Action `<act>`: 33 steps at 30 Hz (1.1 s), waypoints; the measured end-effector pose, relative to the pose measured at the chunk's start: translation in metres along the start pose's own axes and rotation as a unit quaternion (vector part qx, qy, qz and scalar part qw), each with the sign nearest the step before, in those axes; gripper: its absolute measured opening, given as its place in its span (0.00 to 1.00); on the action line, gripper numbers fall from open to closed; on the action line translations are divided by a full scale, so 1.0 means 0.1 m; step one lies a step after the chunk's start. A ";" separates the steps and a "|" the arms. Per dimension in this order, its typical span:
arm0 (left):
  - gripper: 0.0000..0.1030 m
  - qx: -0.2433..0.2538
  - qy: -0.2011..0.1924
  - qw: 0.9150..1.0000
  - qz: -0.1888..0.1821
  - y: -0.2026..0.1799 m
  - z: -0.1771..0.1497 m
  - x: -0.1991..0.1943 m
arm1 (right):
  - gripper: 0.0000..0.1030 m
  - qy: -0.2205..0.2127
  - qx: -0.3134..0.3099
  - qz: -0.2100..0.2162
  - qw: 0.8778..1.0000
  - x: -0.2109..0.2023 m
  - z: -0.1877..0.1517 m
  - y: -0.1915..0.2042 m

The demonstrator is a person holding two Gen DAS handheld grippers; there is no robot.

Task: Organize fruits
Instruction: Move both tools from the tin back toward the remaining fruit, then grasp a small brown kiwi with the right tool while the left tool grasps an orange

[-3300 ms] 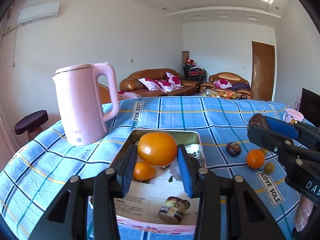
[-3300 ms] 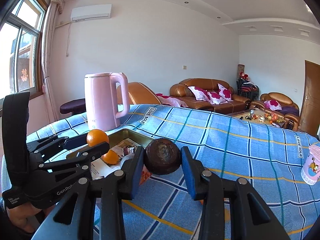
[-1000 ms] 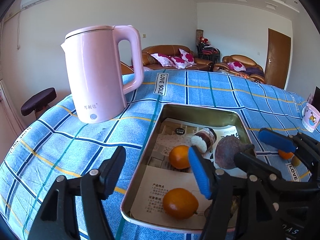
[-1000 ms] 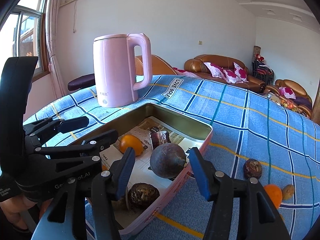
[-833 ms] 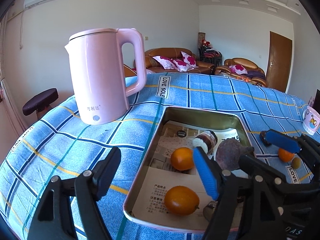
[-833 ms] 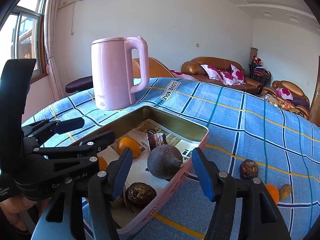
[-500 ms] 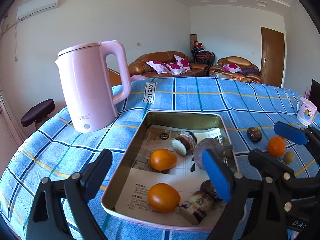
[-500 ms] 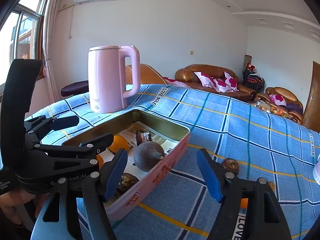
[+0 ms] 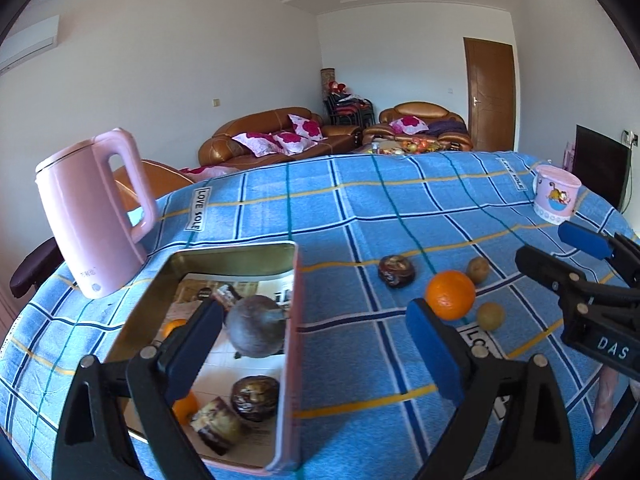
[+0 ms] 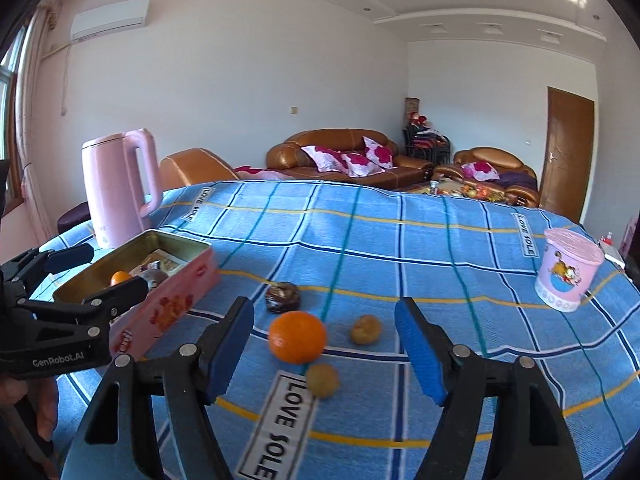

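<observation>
- An orange (image 10: 297,336) is lying loose on the blue checked cloth (image 10: 400,248) covering the tabletop, between and ahead of the right gripper (image 10: 325,350) pads, touching neither.
- Two small yellow-brown fruits (image 10: 365,329) are sitting just beside it, and a dark wrinkled fruit (image 10: 283,297) is resting a little farther back.
- The tin tray (image 9: 236,254) is holding a dark purple round fruit (image 9: 256,330), two oranges (image 9: 173,327), another wrinkled fruit (image 9: 255,397) and a cut brown piece (image 9: 216,426) on printed paper.
- The right gripper is hovering with its jaws spread wide and gripping nothing.
- The left gripper (image 9: 312,352) is hanging over the tray's right wall, jaws gaping wide and carrying nothing.
- A pink kettle (image 9: 90,212) is standing just beyond the tray, and a pink cup (image 10: 568,274) is sitting well apart at the far right.
</observation>
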State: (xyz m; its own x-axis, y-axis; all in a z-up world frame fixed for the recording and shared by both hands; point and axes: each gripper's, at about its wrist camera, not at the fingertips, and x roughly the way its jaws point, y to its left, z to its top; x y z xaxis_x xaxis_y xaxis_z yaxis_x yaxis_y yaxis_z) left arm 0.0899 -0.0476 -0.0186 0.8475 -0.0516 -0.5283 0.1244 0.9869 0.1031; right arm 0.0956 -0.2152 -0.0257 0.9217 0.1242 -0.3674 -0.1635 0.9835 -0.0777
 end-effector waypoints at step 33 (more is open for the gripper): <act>0.93 0.002 0.041 0.999 -0.019 -0.25 0.12 0.39 | 0.26 0.156 -0.001 0.070 0.985 0.52 -0.15 -0.11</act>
State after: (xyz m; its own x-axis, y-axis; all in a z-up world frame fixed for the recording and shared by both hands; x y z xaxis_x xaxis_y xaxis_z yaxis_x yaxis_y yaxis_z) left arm 0.1260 -0.0761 -0.0311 0.7966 -0.0761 -0.5998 0.1582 0.9837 0.0853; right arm 0.1402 -0.2211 -0.0581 0.7375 0.2114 -0.6415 -0.2822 0.9593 -0.0084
